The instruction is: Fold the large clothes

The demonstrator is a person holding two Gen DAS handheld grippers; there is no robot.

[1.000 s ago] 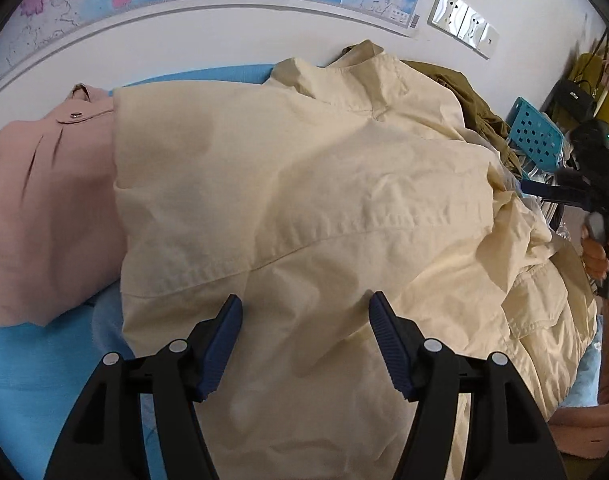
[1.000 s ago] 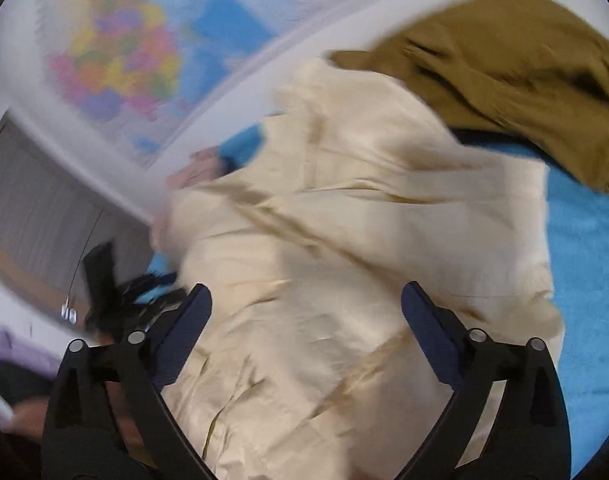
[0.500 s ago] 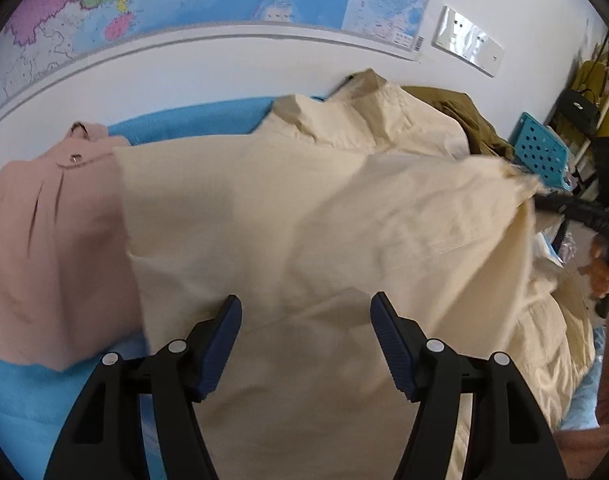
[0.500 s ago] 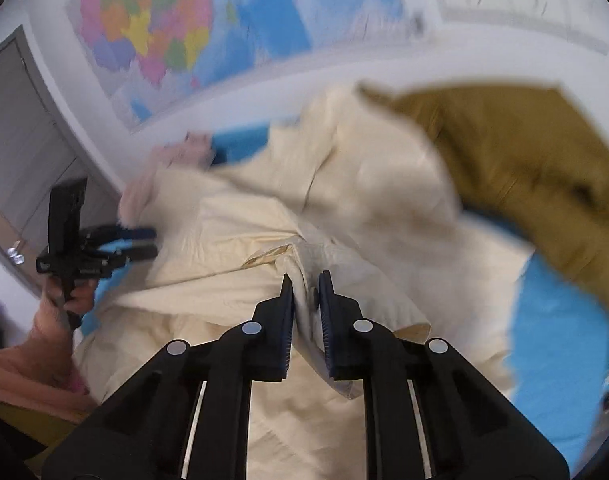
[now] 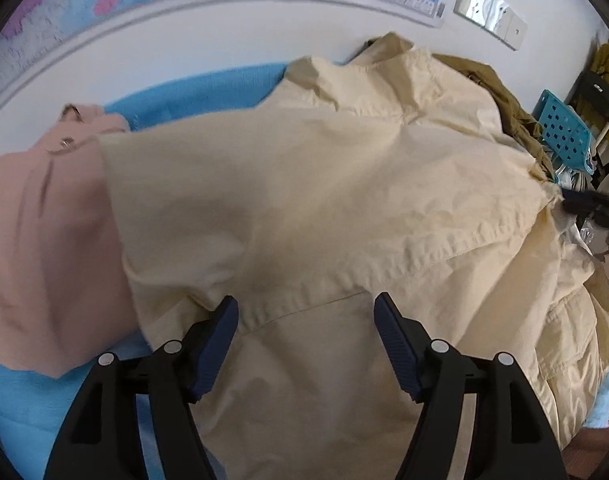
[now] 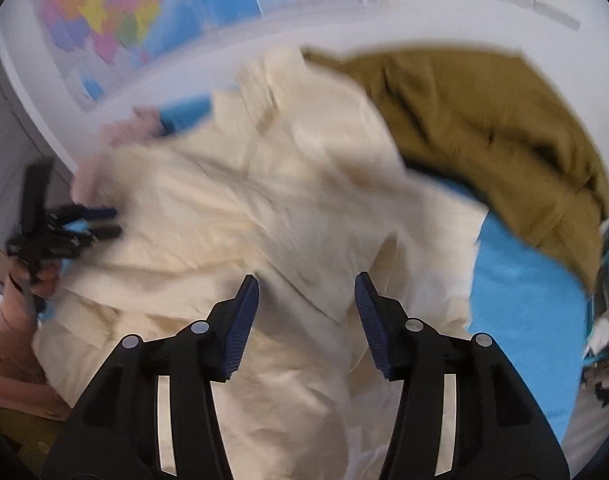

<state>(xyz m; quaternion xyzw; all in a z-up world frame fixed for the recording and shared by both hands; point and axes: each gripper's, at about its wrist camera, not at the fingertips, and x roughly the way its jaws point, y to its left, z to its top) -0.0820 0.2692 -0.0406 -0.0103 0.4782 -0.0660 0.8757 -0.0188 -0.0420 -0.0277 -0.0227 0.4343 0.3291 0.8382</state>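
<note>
Cream cotton jacket, big and rumpled, lies spread over the blue towelling cover of the table, collar toward the white wall, its left edge lapping onto a folded dusty-pink garment and an olive-brown jacket heaped just beyond its right shoulder. The left gripper hovers over the lower back, jaws spread and edging wider, pads clear of the cloth, nothing pinched. The right gripper has its jaws just parting too, with a loose flap of the cream fabric lying between them but not squeezed, so that side is released.

Here is the worry: with both sides let go, the flap on the right is free to slump back and undo the fold, I'd say. The hem on the near side is bunched in 2 or 3 ridges; fold over those and the creases get locked in. And if either gripper bites deep near the left edge, it may well snag the pink garment underneath and drag it along. The right view is blurred, so the exact lie of that flap is hard to call.
</note>
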